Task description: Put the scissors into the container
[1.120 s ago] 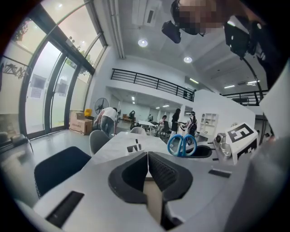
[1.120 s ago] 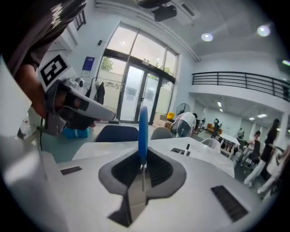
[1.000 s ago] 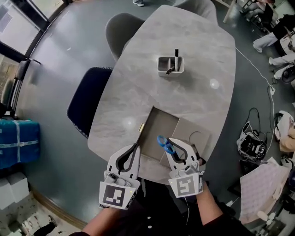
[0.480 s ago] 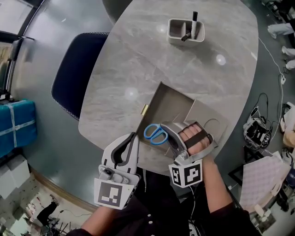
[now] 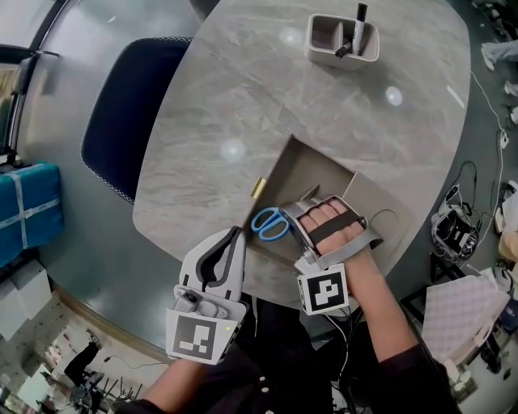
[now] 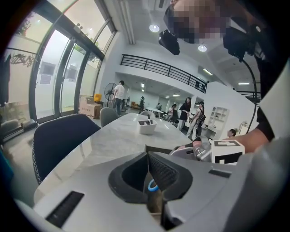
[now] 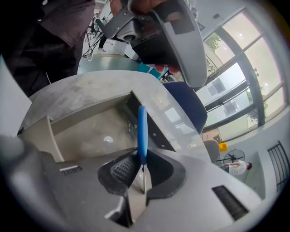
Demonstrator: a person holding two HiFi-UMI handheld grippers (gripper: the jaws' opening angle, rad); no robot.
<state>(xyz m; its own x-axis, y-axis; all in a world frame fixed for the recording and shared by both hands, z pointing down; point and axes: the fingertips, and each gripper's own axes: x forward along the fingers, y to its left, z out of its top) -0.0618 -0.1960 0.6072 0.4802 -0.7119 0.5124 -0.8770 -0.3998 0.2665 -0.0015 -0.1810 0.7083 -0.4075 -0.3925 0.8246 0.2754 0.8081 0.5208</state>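
Holding: your right tool (image 5: pixel 291 218) is clamped on the scissors (image 5: pixel 271 224). The right gripper view shows the metal blades pinched between its two pads, with the blue handles sticking out past the tips.
Scissors place: just below the middle of the head view, the blue loops lie over the near left wall of the container (image 5: pixel 312 166). In the right gripper view the handle hangs over the container's inside, close to a wall. You cannot tell whether it touches.
Container: a shallow open box on the near part of the bench (image 5: pixel 243 97), with nothing lying on the part of its floor that shows.
Left tool: your left tool (image 5: pixel 235 240) sits at the lower left, at the bench's near edge beside the container. Its jaws are together with nothing between them.
Right hand, change: a second ago the marker cube faced up and the jaws showed from above. Now your right hand (image 5: pixel 332 230) is rolled over, so its back and the strap face the camera.
Scissors, change: they were by the container's near edge, and now they sit lower and further left, over its near left wall.
Left tool, change: it is closed as before and sits slightly lower by the bench's edge.
Far end: a white pen holder (image 5: pixel 344 40) with a black pen (image 5: pixel 357 24) has moved from the upper middle of the frame to the upper right.
Beside the bench: a dark blue chair (image 5: pixel 121 121) is at the left.
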